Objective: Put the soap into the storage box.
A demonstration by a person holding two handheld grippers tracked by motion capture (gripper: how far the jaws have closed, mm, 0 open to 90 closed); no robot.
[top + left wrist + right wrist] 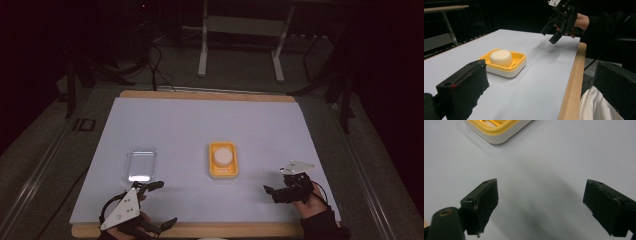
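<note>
Yellow dish: the yellow soap dish [223,160] sat mid-counter on the white sheet [200,125], its long axis running away from the person, a pale round soap [223,156] resting inside it.
Right hand-held gripper: the right hand-held gripper [272,192] hovered above the counter [200,95] with its jaws spread wide and nothing between them; in the right gripper view a corner of the dish [496,131] lay ahead and to the left of the open jaws.
Left hand-held gripper: the left hand-held gripper [162,202] waited at the near edge, jaws apart and empty, the dish ahead of it and somewhat toward the other hand.
Clear tray: the clear plastic tray [140,163] lay just beyond the left hand-held gripper, apparently holding nothing.
Key relation: the dish sat between the two hands, and the right hand-held gripper appeared slightly the nearer.
Likely next move: a reach forward and inward from the right hand seemed the shortest route to the soap.
</note>
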